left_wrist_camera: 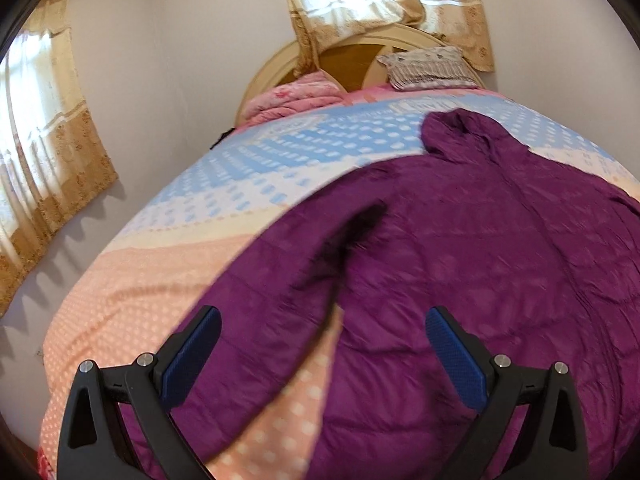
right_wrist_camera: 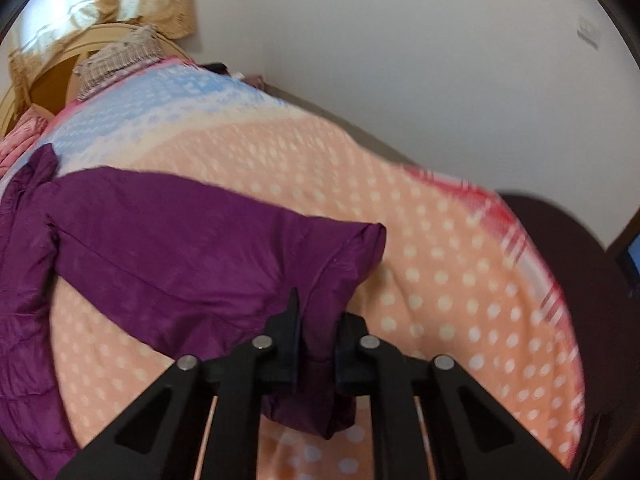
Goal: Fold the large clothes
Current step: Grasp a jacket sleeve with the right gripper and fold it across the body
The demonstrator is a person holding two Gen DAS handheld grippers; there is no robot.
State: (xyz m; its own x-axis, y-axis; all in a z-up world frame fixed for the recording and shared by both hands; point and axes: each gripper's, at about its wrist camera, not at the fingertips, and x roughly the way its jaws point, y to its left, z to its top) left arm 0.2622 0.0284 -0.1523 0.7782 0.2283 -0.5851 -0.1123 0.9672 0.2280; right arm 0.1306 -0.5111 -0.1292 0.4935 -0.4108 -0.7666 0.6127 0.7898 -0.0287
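Purple quilted jacket (left_wrist_camera: pixel 460 248) cut off by right and bottom edge in left wrist view; hem not visible. Sleeve end (right_wrist_camera: pixel 320 392) partly hidden between black fingers of right gripper (right_wrist_camera: pixel 318 316). Bedspread (right_wrist_camera: pixel 400 208) dots blurred. Dark object (right_wrist_camera: pixel 632 260) at right edge not identifiable.

Polka-dot bedspread (left_wrist_camera: pixel 132 280) covered the bed, patterned pillow (left_wrist_camera: pixel 428 68) against a rounded headboard (left_wrist_camera: pixel 272 72), gold curtains (left_wrist_camera: pixel 60 168) on the windows, maybe a pink quilt (left_wrist_camera: pixel 296 98) bunched there.
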